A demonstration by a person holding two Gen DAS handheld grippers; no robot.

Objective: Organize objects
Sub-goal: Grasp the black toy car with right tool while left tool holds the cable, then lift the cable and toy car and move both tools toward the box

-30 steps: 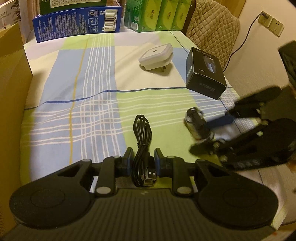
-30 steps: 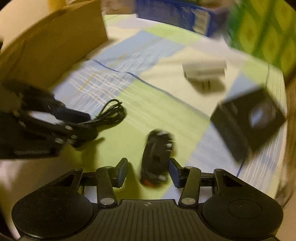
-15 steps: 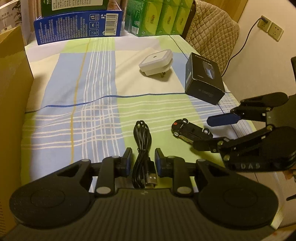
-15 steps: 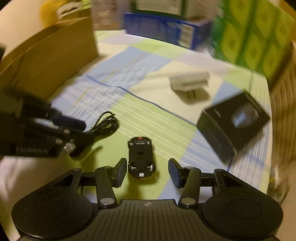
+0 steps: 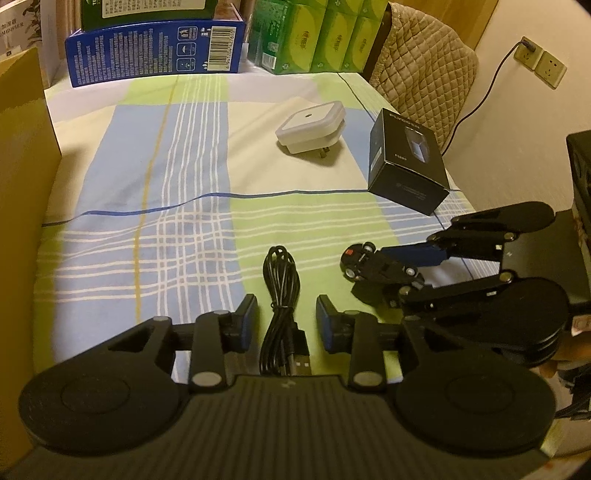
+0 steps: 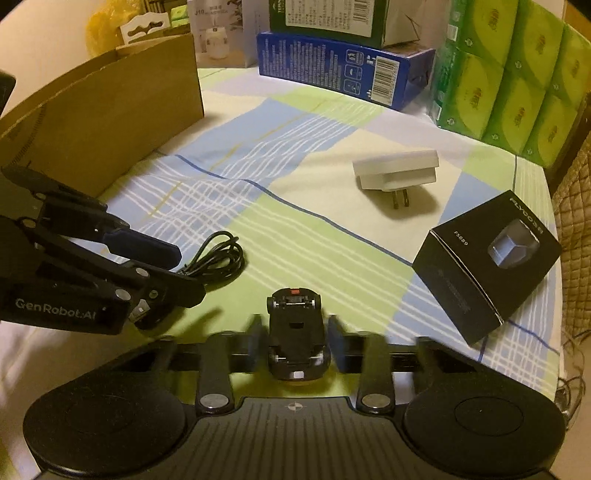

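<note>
The right gripper [image 6: 294, 347] is clamped on a small black toy car [image 6: 297, 334]; both pads press against the car's sides, and the car lies underside up with its red-marked end pointing away from the claw; in the left wrist view the same car [image 5: 376, 262] sits pinched between the right gripper's fingers [image 5: 413, 254], just right of and a little ahead of the left claw.

The left gripper [image 5: 286, 321] has its jaws opening, fairly narrow; a bundled black USB cable [image 5: 282, 306] lies between its blue pads [image 5: 246, 325] with a gap on each side, so the pads do not press on it; the cable's plug end points back toward the claw and its loop reaches forward; from the right wrist view the cable's loop [image 6: 218, 258] lies ahead and to the left of the right claw, beside the left gripper's fingertips.

Everything rests on a checked cloth [image 5: 177, 206] of blue, green and cream; well ahead of the left claw and slightly right lies a white plug adapter [image 5: 312, 127], prongs toward the claw; right of it, near the cloth's edge, stands a black product box [image 5: 408, 166]; a brown cardboard box [image 5: 22, 166] runs along the far left; beyond, at the far end, a blue carton [image 5: 155, 50] and green tissue packs [image 5: 325, 35] stand side by side.
</note>
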